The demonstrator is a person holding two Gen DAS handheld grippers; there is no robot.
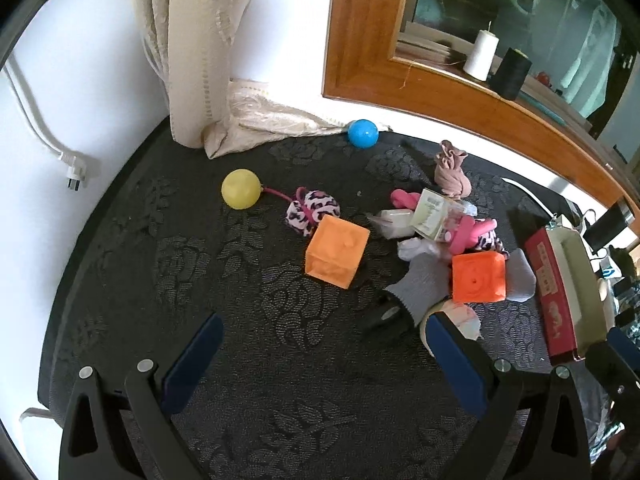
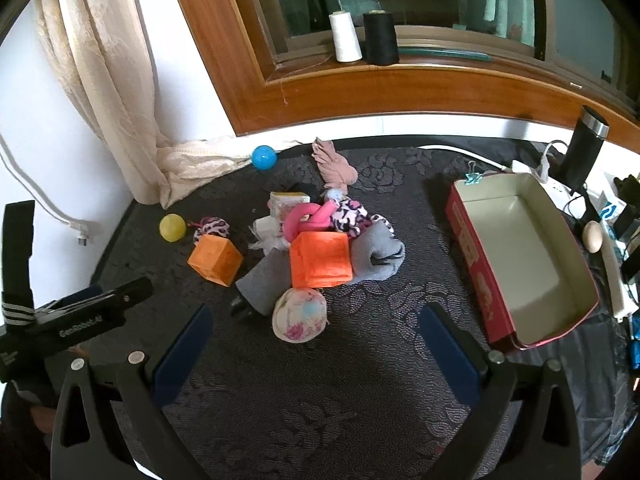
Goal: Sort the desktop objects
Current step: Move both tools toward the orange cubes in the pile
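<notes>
Right wrist: both grippers (image 2: 316, 336) (image 1: 324, 344) hover w/ fingers spread.

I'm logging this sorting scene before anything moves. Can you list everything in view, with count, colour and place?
Soft plastic cubes: two, orange, mid-table by the pile.
Small plastic balls: two, the yellow left, the blue by the curtain.
Grey knitted socks: a heap under and beside the nearer cube.
Floral rolled fabric ball: one, white-pink, nearest the camera.
Pink plush toy: one, atop the pile.
Red metal tin: one, empty, right.
Thread spools: two, the white and the black, on the windowsill.
Cream curtain: one, left.
Left tongs: open, above bare cloth.
Right tongs: open, before the fabric ball.
</notes>
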